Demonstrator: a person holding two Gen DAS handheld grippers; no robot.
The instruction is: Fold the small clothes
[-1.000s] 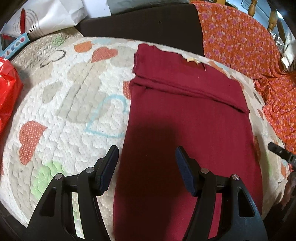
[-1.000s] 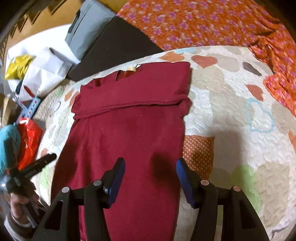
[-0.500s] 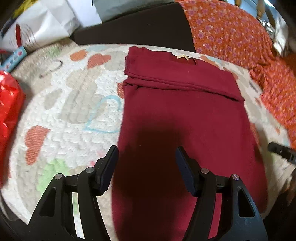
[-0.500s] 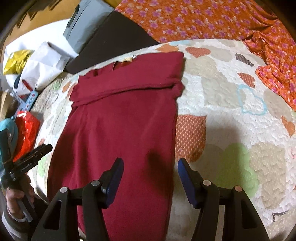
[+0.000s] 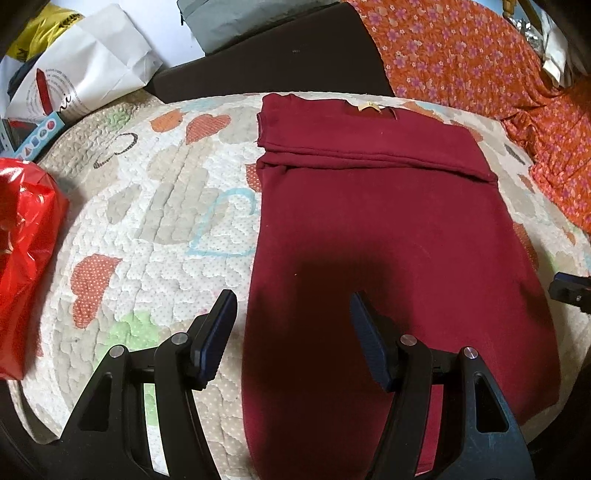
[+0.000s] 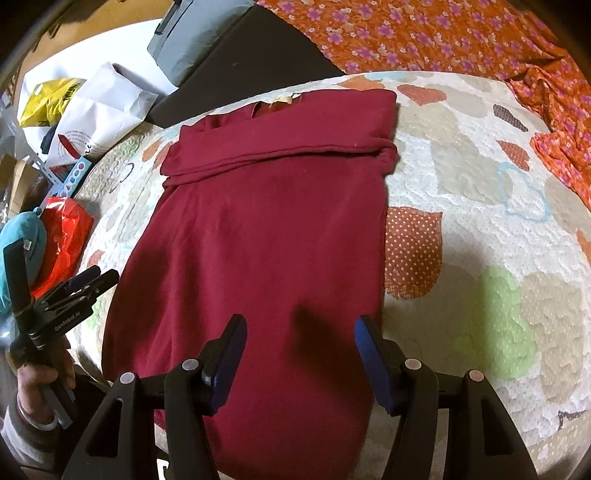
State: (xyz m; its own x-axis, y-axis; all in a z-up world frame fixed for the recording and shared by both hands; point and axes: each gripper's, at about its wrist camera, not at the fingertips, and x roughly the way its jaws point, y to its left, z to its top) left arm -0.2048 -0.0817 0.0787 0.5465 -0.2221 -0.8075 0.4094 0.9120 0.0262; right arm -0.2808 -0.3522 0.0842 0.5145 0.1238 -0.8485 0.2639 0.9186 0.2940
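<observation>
A dark red garment (image 5: 388, 240) lies flat on the heart-patterned quilt (image 5: 155, 206), its sleeves folded across the far end below a tan neck label. My left gripper (image 5: 291, 314) hovers open above the garment's near left edge, nothing between its pads. In the right wrist view the same garment (image 6: 266, 229) runs lengthwise, and my right gripper (image 6: 299, 332) stands open above its near right edge, holding nothing. The left gripper (image 6: 92, 278) also shows at the left of that view, held in a person's hand (image 6: 40, 380).
A red plastic bag (image 5: 22, 236) lies at the quilt's left edge. White paper bag (image 5: 85, 70), grey cushion (image 5: 240, 18) and dark board (image 5: 273, 62) sit beyond. Orange floral cloth (image 5: 480, 62) covers the far right. Bare quilt (image 6: 480, 240) lies right of the garment.
Both views have drifted slightly: the left one leftward so more quilt shows left of the garment, the right one rightward toward the garment's right edge. Both jaws keep the same gap.
</observation>
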